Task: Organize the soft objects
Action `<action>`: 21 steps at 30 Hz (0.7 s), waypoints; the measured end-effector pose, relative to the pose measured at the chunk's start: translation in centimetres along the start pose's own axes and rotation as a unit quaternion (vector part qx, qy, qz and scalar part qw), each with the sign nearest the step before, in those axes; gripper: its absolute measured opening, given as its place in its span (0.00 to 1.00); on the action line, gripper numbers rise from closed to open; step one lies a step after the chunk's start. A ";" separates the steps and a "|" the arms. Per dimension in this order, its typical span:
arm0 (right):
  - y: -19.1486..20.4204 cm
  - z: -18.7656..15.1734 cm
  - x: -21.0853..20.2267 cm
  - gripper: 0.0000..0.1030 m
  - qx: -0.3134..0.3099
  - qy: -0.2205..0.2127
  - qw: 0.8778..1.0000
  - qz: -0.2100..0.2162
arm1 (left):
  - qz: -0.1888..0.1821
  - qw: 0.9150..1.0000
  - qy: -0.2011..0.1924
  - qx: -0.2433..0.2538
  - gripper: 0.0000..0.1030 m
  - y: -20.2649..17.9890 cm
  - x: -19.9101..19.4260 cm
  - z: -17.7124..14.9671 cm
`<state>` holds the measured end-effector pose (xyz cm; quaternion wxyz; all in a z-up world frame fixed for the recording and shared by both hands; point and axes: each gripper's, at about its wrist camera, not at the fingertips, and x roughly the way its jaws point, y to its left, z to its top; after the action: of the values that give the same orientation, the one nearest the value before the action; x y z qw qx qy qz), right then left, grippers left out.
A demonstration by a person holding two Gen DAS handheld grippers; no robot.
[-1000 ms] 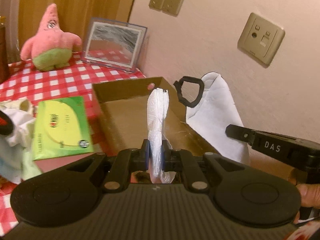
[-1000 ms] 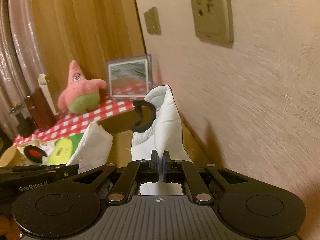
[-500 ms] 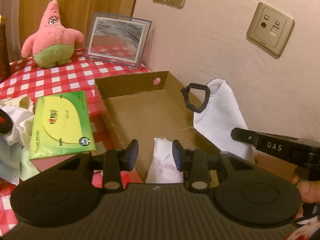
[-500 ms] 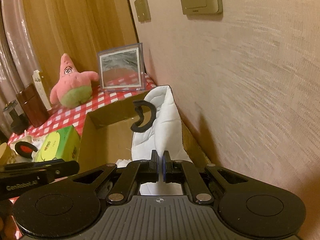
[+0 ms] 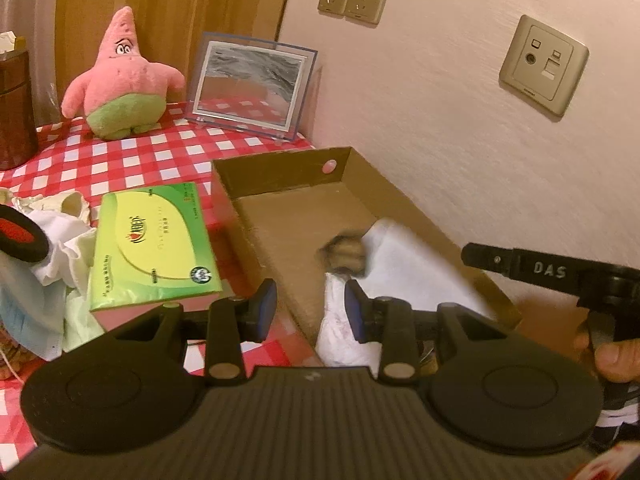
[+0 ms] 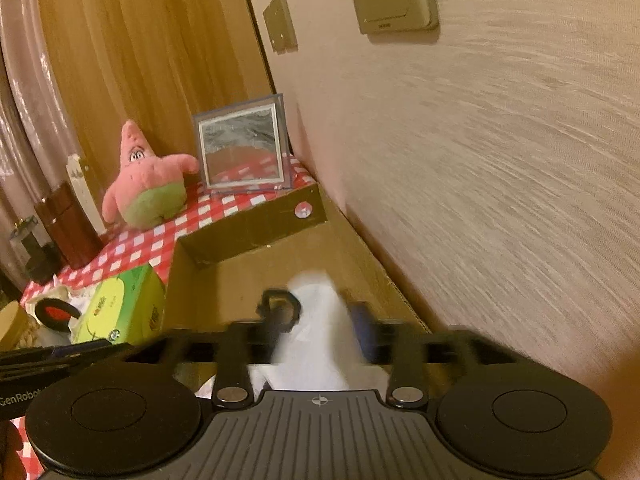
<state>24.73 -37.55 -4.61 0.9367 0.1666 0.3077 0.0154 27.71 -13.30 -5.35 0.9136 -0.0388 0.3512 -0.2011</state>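
Left wrist: right gripper reads "DAS" | right wrist: "GenRobot"

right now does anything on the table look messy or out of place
Yes. A crumpled heap of pale cloths sprawls left of the green tissue box, loose on the checked tablecloth. In the cardboard box, the white quilted mitt lies slumped against the wall-side edge, blurred.

a framed picture leans against the wall beside a brown wooden canister on the checked tablecloth.
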 end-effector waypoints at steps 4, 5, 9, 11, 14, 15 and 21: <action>0.3 -0.2 -0.7 0.56 -0.001 -0.004 1.000 0.007 | 0.006 1.000 -0.004 0.002 0.32 0.5 -0.7 -0.3; 0.4 -0.3 -0.9 0.56 -0.002 -0.004 1.000 0.008 | 0.009 1.000 -0.005 0.003 0.32 0.6 -0.9 -0.3; 1.3 -0.4 -1.7 0.56 -0.006 -0.003 1.000 0.015 | 0.018 1.000 -0.011 0.005 0.32 1.3 -2.1 -0.6; 2.0 -0.5 -2.2 0.56 -0.007 -0.003 1.000 0.020 | 0.024 1.000 -0.014 0.005 0.32 1.7 -2.9 -0.8; 3.2 -0.7 -2.9 0.56 -0.013 -0.003 1.000 0.026 | 0.035 0.999 -0.019 0.005 0.33 2.3 -4.3 -1.2; 3.6 -0.8 -3.2 0.56 -0.015 -0.004 0.999 0.030 | 0.039 0.999 -0.021 0.004 0.34 2.5 -4.9 -1.4; 6.4 -1.1 -4.7 0.56 -0.026 -0.009 0.998 0.058 | 0.069 0.997 -0.025 -0.005 0.45 4.4 -8.5 -2.8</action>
<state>20.74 -31.74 -0.70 0.9408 0.1602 0.2889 0.0763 21.60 -5.76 -3.10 0.9335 -0.0243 0.3315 -0.1348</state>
